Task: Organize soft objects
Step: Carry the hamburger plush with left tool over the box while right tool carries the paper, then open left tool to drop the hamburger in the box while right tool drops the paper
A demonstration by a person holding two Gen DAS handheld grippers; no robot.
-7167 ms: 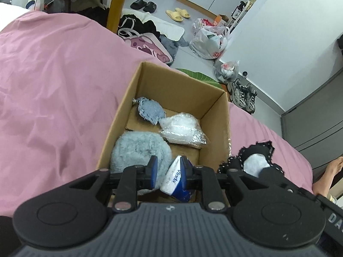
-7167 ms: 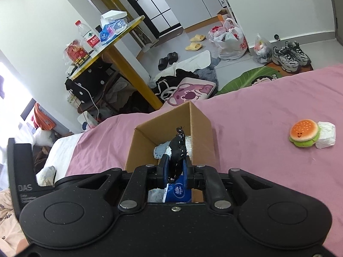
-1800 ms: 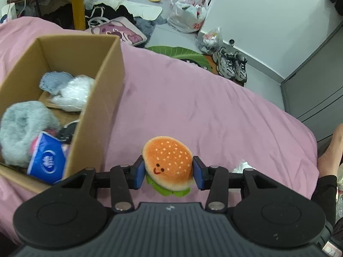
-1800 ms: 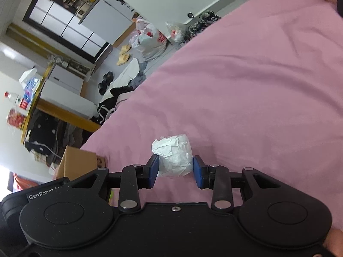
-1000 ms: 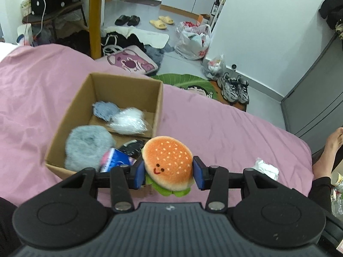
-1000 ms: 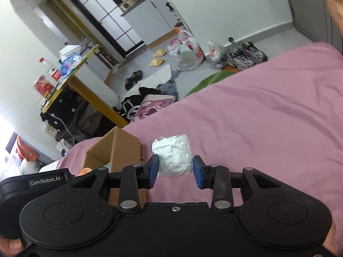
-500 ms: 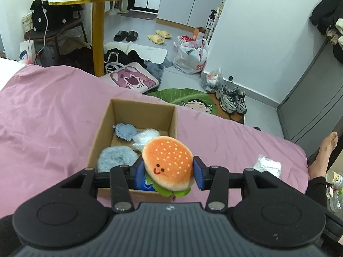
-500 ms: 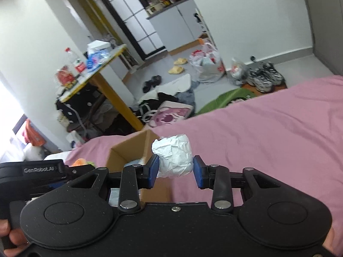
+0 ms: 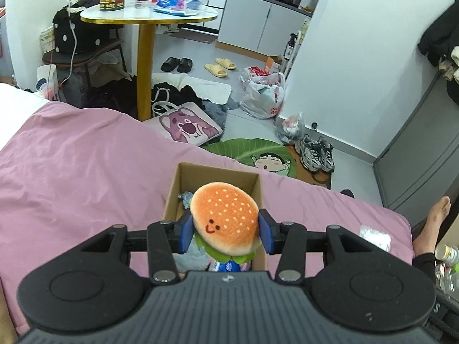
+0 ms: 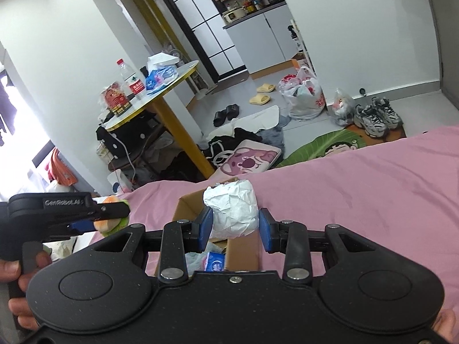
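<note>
Pink bedding (image 9: pixel 86 177) carries an open cardboard box (image 9: pixel 258 183). Only the right wrist view shows the left gripper (image 10: pixel 114 215) from the side, level, clenching the burger plush (image 9: pixel 225 219) above the box. Right gripper (image 10: pixel 235 226) grasps a white paper wad (image 10: pixel 232 210) over it.

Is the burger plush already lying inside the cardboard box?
No, the burger plush is clamped in the left gripper, held above the open cardboard box.

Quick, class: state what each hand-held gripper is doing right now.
Left hand-held gripper: closed on the burger plush toy.
Right hand-held gripper: closed on the crumpled white paper wad.
</note>
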